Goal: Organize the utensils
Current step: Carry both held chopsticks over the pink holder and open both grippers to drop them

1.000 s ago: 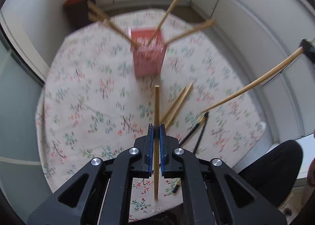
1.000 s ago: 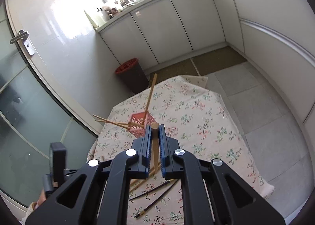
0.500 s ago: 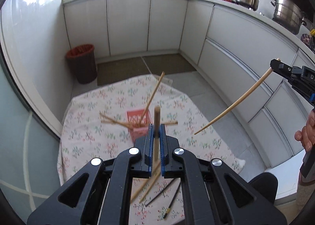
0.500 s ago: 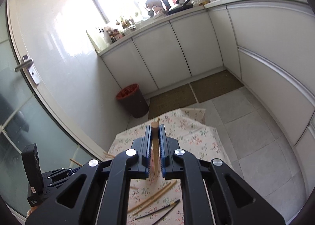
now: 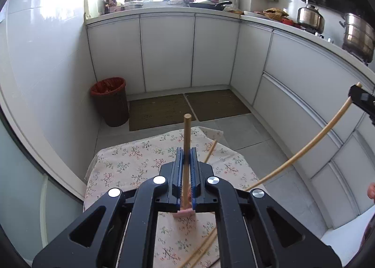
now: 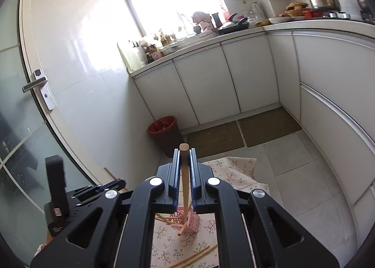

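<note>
My left gripper [image 5: 186, 154] is shut on a wooden chopstick [image 5: 187, 132] that stands upright between its pads, above the floral table [image 5: 131, 165]. My right gripper [image 6: 184, 156] is shut on another wooden chopstick [image 6: 184, 174]; in the left wrist view that chopstick [image 5: 304, 148] slants down from the right gripper [image 5: 361, 99]. The pink perforated holder [image 6: 191, 221] with several chopsticks stands on the table below both grippers; in the left wrist view only its edge [image 5: 185, 213] shows. Loose chopsticks [image 6: 194, 256] lie on the cloth near the front.
A red-lined waste bin [image 5: 110, 101] stands on the floor beyond the table, beside brown mats [image 5: 187, 108]. White cabinets [image 5: 168, 52] run along the back and right. A glass door with a handle [image 6: 35, 85] is at the left.
Both grippers have risen and tilted up, each still holding its chopstick. The table and holder have dropped low in both views and more of the kitchen shows.
</note>
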Tool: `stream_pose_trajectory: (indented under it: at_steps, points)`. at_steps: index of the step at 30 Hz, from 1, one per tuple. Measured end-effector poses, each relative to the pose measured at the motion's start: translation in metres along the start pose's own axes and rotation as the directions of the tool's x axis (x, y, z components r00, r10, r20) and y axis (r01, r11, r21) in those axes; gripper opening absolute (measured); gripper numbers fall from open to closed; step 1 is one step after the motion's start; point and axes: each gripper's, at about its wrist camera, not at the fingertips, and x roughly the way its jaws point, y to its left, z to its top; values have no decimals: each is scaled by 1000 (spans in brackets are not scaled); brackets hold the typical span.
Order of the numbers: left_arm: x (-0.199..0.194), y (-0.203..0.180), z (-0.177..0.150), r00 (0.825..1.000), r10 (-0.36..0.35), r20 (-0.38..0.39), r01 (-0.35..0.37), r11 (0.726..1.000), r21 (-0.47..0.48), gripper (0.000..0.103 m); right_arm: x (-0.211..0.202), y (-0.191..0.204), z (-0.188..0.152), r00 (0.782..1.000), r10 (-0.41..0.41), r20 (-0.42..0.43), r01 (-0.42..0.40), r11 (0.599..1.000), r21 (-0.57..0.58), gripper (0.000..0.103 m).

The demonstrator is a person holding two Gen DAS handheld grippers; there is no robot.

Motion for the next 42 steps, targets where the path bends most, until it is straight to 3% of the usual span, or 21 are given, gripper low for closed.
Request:
stream_pose_trajectory:
  at_steps: [4,7,12,20,27,32,36,40,42]
  points:
    - [49,13,-13,998,26,-53,-28,999,-38,6,34,7,-4,1000,13,-26,-13,1000,-17,8]
    - [70,20,-32,995,-10,-103,4,998,-67,8,60,13,-12,997,29,-66,-30,999,-20,8]
    - [52,37,-35,999,-36,-30,33,992,-120,8,90,25,-26,994,33,-104,-38,998,-54,8]
    - [9,66,-26,992,8,125,20,975,-223,10,127,41,-47,990,14,-143,-28,995,-101,8]
    - [17,82,-42,996,12,93,12,966,-257,17,160,45,-78,981,-1,-193,-23,992,-121,8]
    - [25,87,-53,998,14,54,1,963,-269,25,172,48,-93,974,-42,-222,8,988,-154,14]
    - [17,85,-53,998,19,66,-1,965,-261,36,156,53,-88,982,-75,-171,43,982,-183,29]
    - [4,79,-51,996,24,84,-2,969,-246,40,131,58,-84,986,-108,-124,81,975,-205,34]
    - [-1,73,-52,996,27,84,-7,972,-237,49,117,58,-84,987,-121,-104,98,973,-209,42]
